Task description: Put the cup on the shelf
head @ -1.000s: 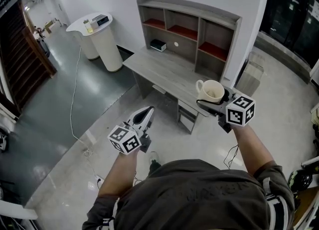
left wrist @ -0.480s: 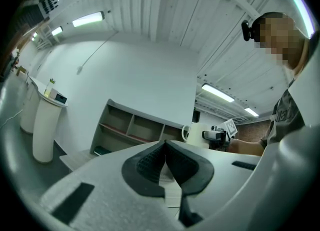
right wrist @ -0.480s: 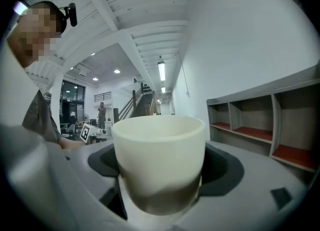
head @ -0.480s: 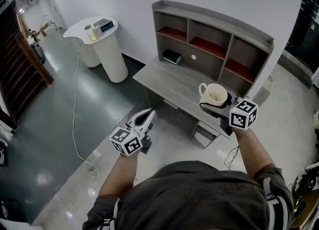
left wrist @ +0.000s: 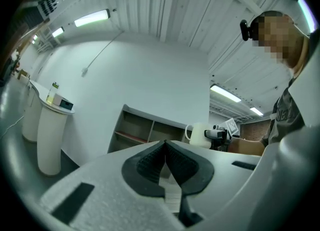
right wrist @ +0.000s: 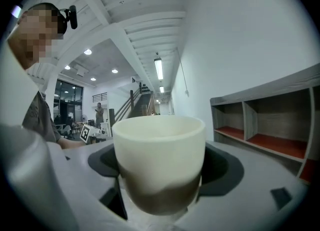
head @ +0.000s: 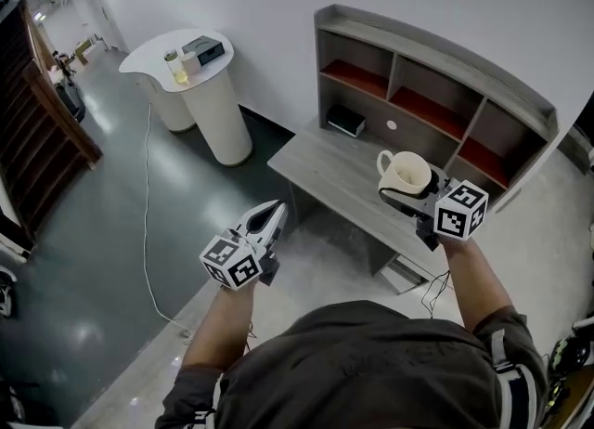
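At far left a white pedestal (head: 200,93) stands on the dark floor (head: 83,232), with a cable (head: 147,195) trailing beside it. The left gripper (head: 276,209) is held out near the desk's left end, jaws pressed together with nothing between them. The desk (head: 334,172) carries a shelf (head: 436,70) along its far edge and a small black box (head: 345,121). To the right, the right gripper (head: 408,195) pinches the cup (head: 406,172) upright by its sides. The cup shows against the desk's right part, on the near side of the shelf.
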### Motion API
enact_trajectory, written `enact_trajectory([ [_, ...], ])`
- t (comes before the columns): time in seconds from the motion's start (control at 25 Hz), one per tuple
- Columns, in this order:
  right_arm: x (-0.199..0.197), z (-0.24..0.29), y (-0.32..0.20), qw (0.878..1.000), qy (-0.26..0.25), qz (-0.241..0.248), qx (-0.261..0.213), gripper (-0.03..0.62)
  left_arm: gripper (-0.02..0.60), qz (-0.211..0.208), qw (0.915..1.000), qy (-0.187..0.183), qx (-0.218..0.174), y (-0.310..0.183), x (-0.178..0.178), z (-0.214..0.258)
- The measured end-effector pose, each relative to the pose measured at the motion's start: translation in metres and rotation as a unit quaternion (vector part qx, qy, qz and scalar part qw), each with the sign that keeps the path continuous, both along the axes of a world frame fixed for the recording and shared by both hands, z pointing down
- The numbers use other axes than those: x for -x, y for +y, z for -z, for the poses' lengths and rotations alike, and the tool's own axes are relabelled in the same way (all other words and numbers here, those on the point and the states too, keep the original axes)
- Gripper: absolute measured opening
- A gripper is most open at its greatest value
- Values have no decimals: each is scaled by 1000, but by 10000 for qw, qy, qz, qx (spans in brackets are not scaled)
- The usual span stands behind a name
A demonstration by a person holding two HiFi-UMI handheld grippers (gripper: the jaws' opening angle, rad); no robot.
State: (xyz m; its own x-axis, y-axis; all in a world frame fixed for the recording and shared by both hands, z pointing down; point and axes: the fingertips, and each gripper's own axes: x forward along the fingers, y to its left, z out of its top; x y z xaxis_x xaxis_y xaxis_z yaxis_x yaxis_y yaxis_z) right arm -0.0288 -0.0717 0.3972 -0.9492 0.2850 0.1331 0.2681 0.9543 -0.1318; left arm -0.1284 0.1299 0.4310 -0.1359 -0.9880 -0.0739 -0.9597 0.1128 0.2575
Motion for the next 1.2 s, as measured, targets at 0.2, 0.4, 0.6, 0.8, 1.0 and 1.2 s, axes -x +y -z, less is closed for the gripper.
enact_trajectory([
  [0.2,42,-8,-22,9999,62,92,14,434,6,108,9999,54,15,-19,37,-8],
  [0.4,119,-17,-76,9992,142,362,2,434,6,353,9994,8,72,-73,105,-12],
  [0.6,185,-17,-124,9962,227,811,-204,434,6,757,9971,-34,12,-129,160,-1],
  [0.8,240,-10,-145,9947,166,984,-262,434,6,960,9953,-141,-53,-157,205,15],
  [1.0,273,-2,-139,9956,77,860,-364,434,6,973,9948,-217,193,-154,241,14],
  [1.2,293,17,-132,9977,-37,526,-426,433,6,732,9963,-306,334,-149,267,23],
])
